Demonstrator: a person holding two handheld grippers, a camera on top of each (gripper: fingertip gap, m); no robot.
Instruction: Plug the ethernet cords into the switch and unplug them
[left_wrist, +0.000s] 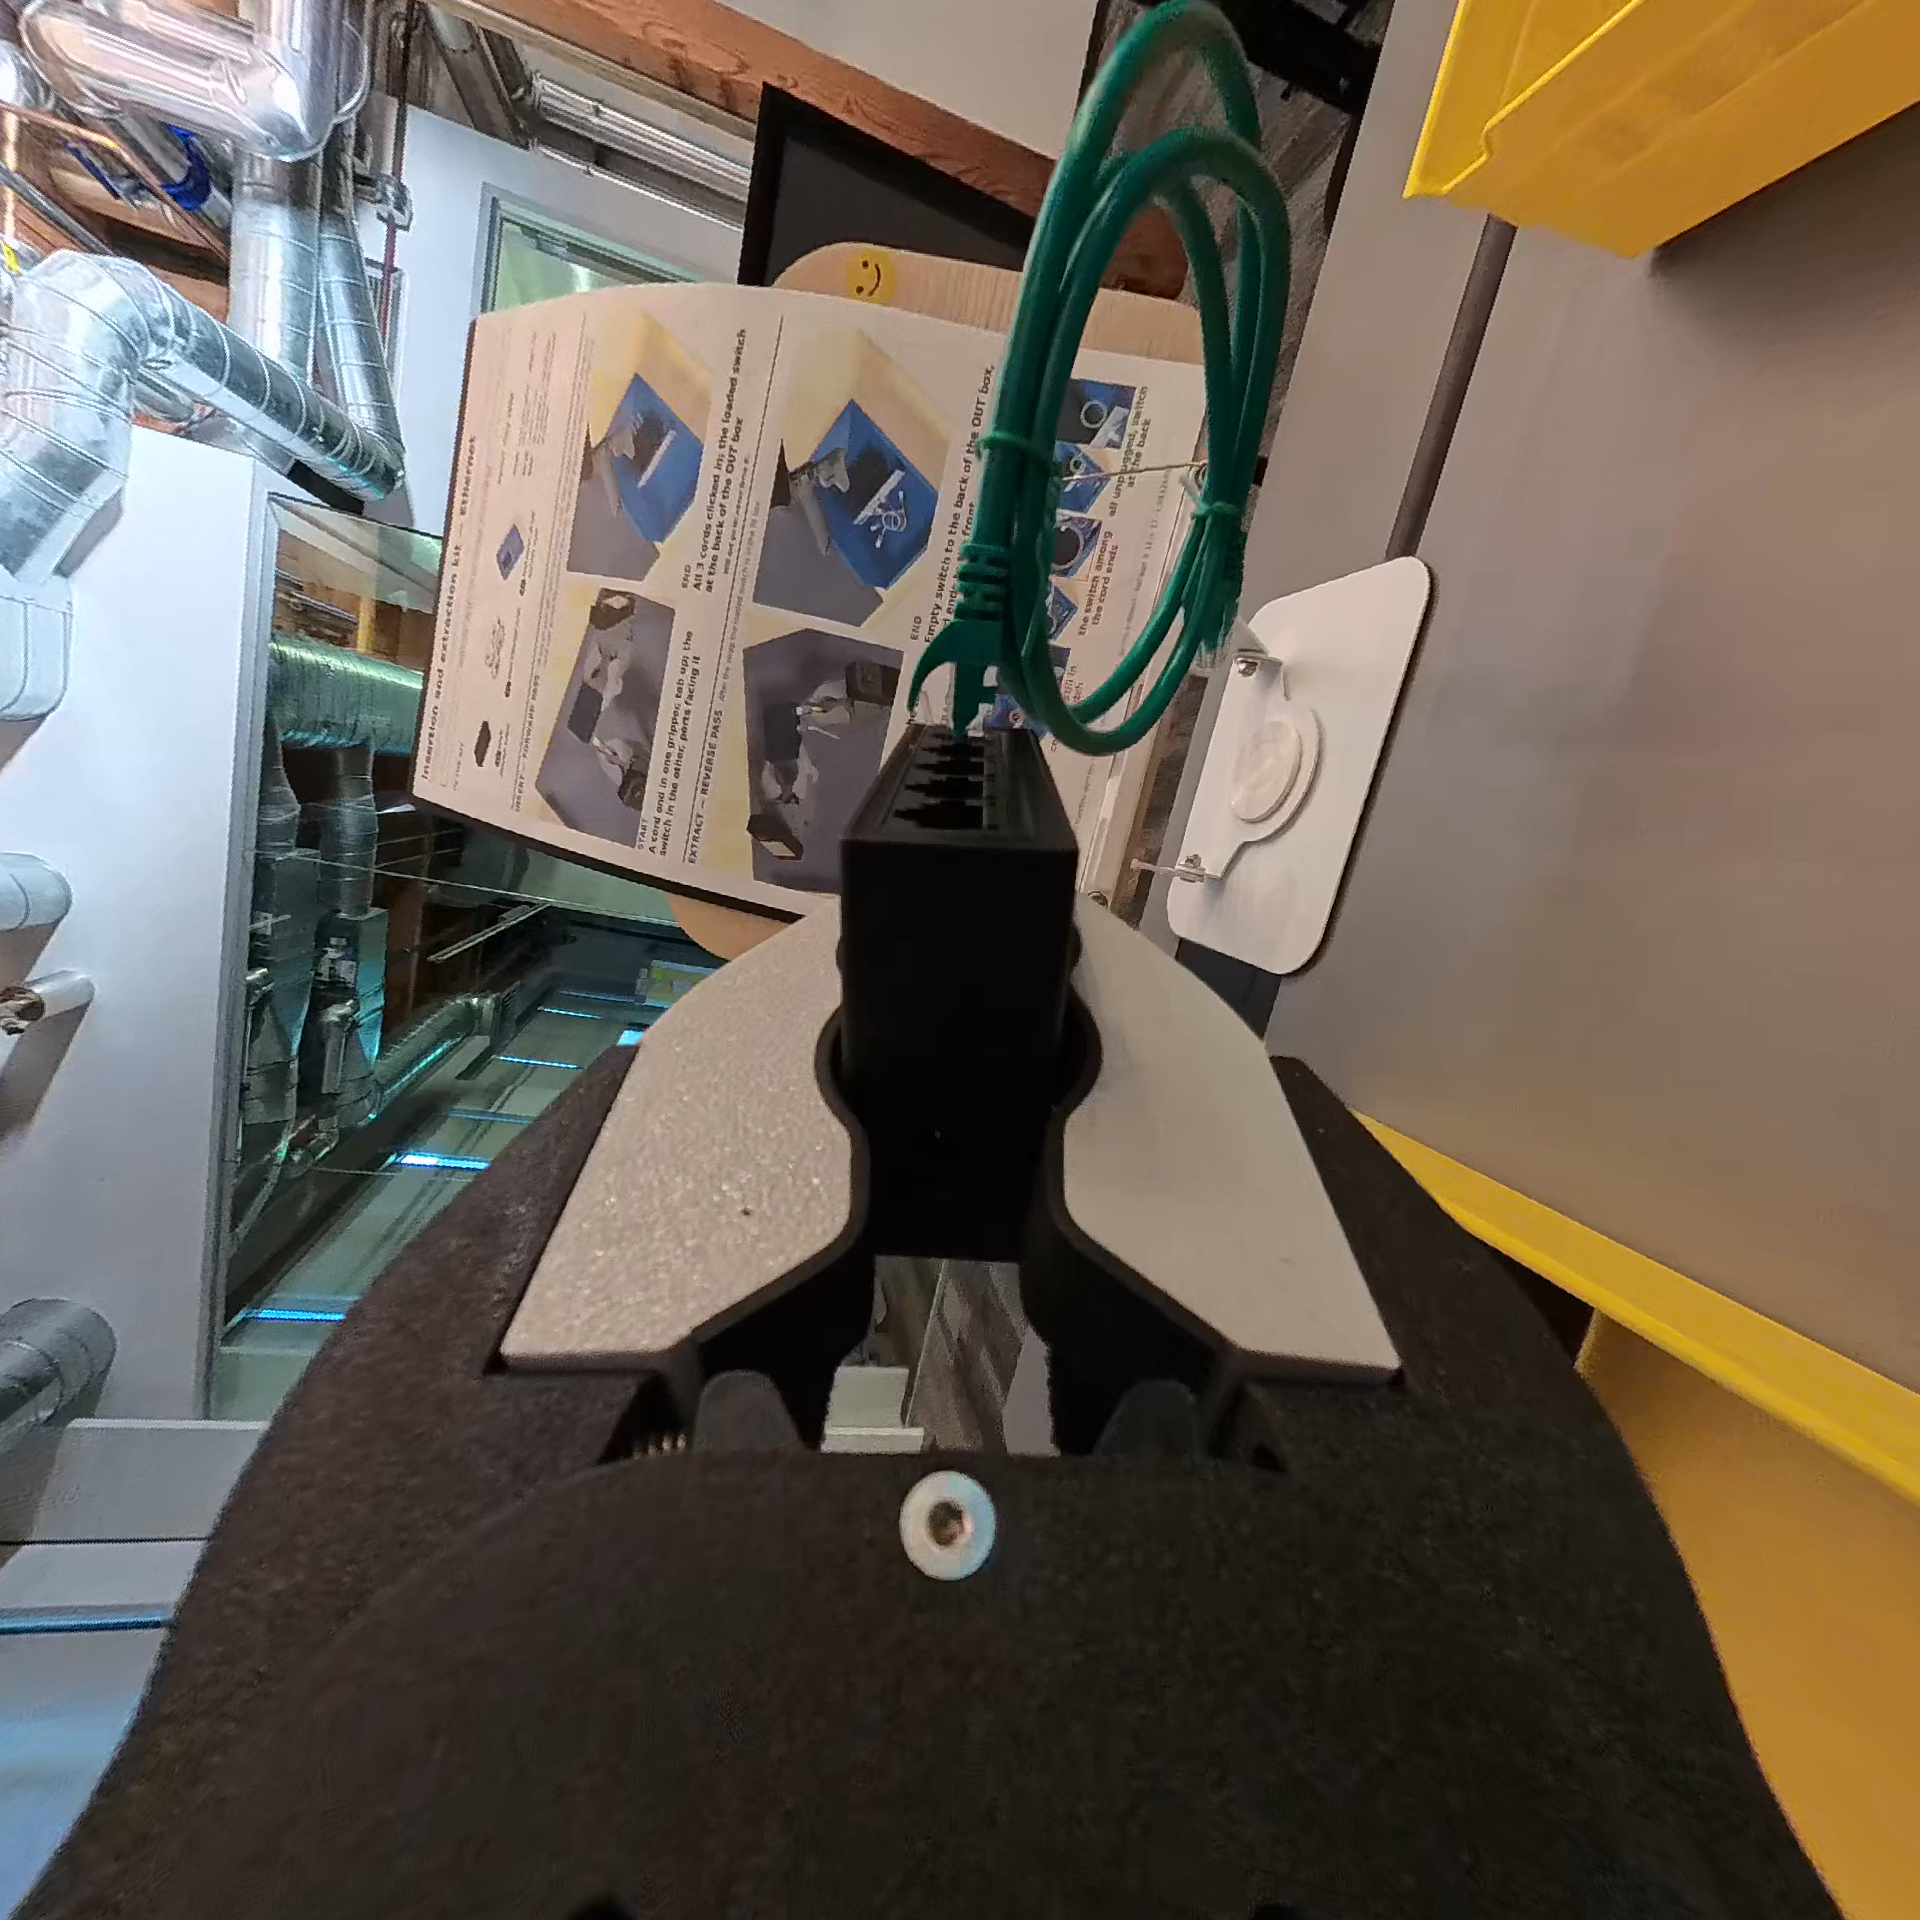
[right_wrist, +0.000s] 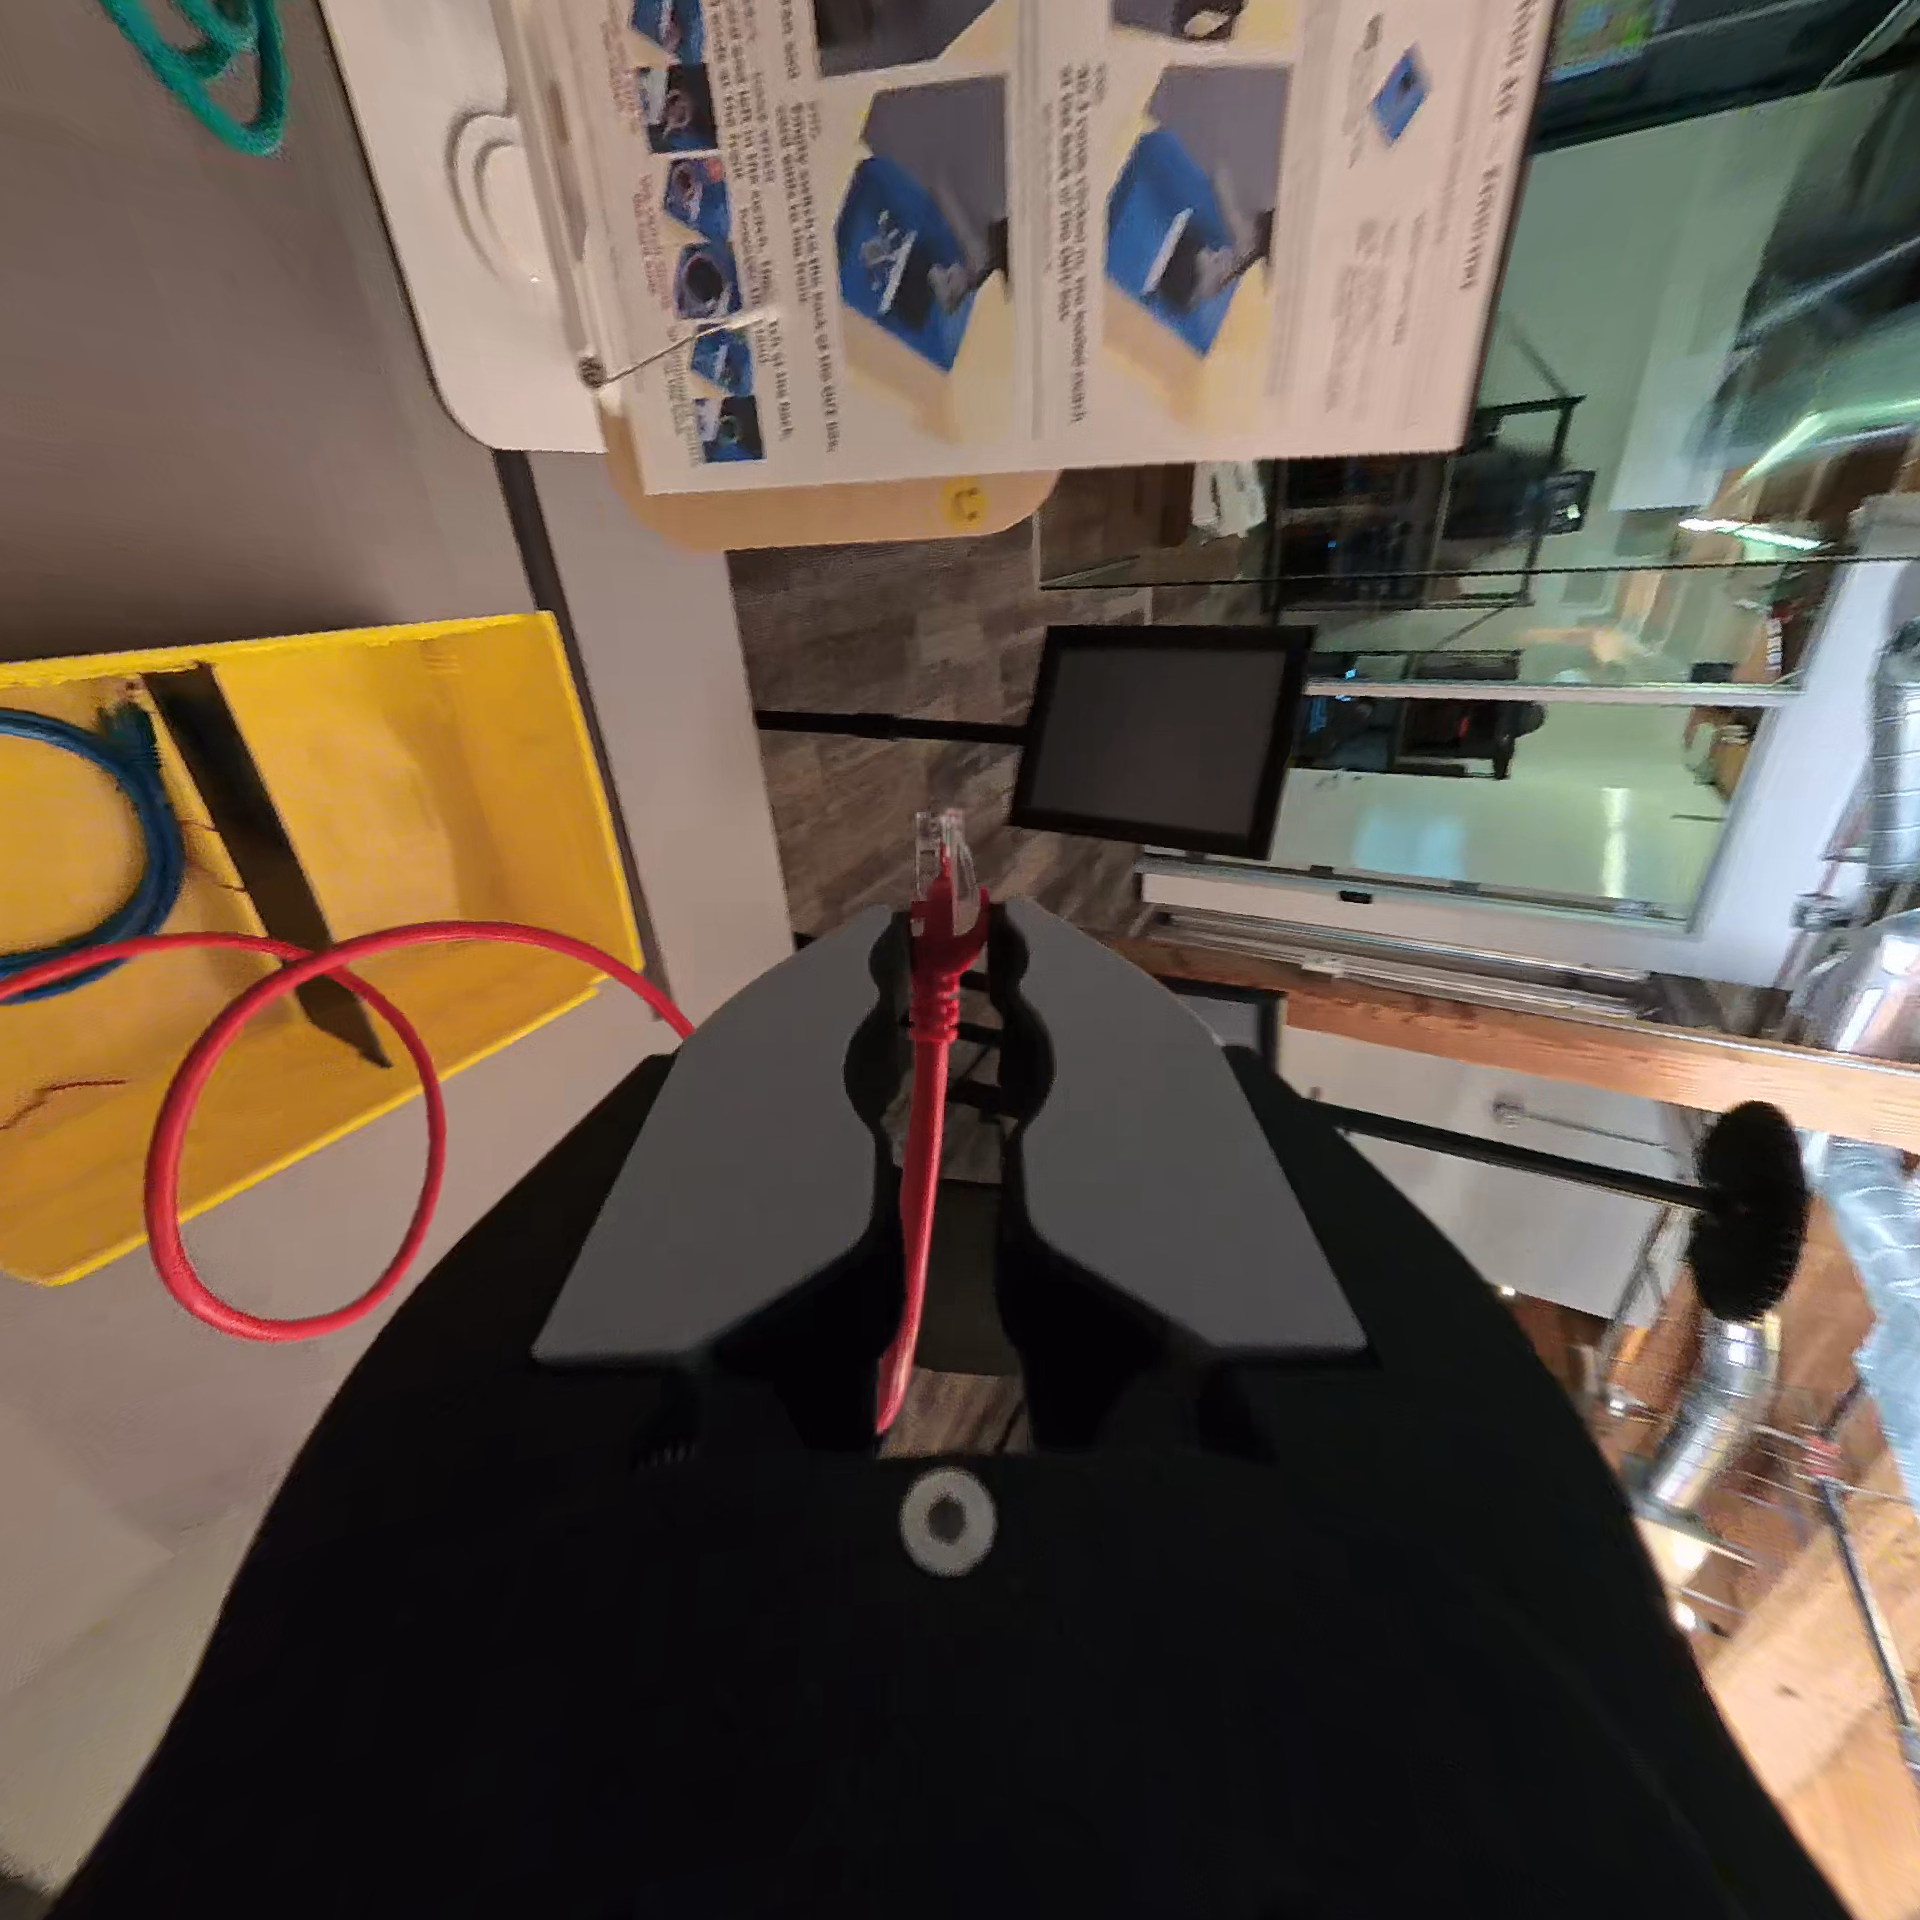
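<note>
In the left wrist view my left gripper (left_wrist: 956, 997) is shut on the black switch (left_wrist: 956, 935), held end-on with its port row facing up in the frame. A coiled green ethernet cord (left_wrist: 1143, 416) has one plug (left_wrist: 971, 623) seated in a far port; its loops hang beyond the switch. In the right wrist view my right gripper (right_wrist: 951, 966) is shut on a red ethernet cord (right_wrist: 301, 1132) just behind its clear plug (right_wrist: 940, 852), which sticks out past the fingertips. The red cord loops away to the left. A bit of the green cord (right_wrist: 218, 73) shows at top left.
Yellow bins (left_wrist: 1662, 104) (right_wrist: 416, 831) stand on the grey table (left_wrist: 1662, 727); one holds a blue cord (right_wrist: 135, 831) and a black divider (right_wrist: 260, 852). An instruction sheet (left_wrist: 727, 582) stands on a white holder (left_wrist: 1299, 769). A dark monitor (right_wrist: 1164, 738) stands beyond. My right fingertips sit around 35 centimeters from my left ones.
</note>
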